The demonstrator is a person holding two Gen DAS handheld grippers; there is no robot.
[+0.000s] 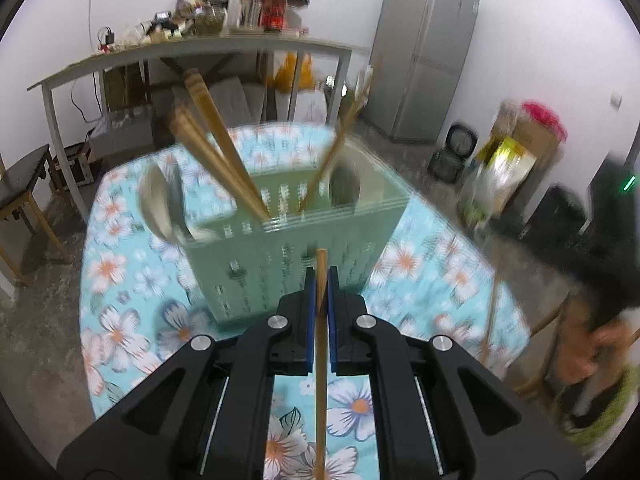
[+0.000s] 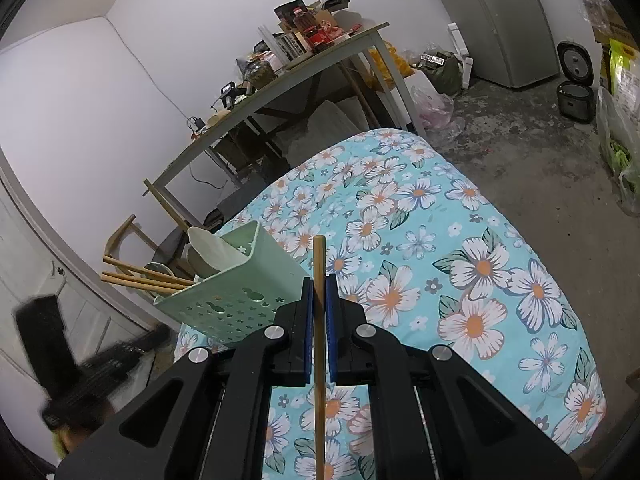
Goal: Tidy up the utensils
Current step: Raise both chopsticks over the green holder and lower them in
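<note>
two grippers each pinch one chopstick: the left gripper [image 1: 321,280] clamps a chopstick [image 1: 321,360] above the green utensil basket [image 1: 296,264], the right gripper [image 2: 319,288] another chopstick [image 2: 319,340] beside that basket on the floral tablecloth [image 2: 460,280].

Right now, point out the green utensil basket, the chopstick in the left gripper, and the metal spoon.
green utensil basket [image 1: 280,276]: left wrist view, perforated front wall.
chopstick in the left gripper [image 1: 321,276]: left wrist view, shaft above the pads.
metal spoon [image 1: 160,204]: left wrist view, bowl.
</note>
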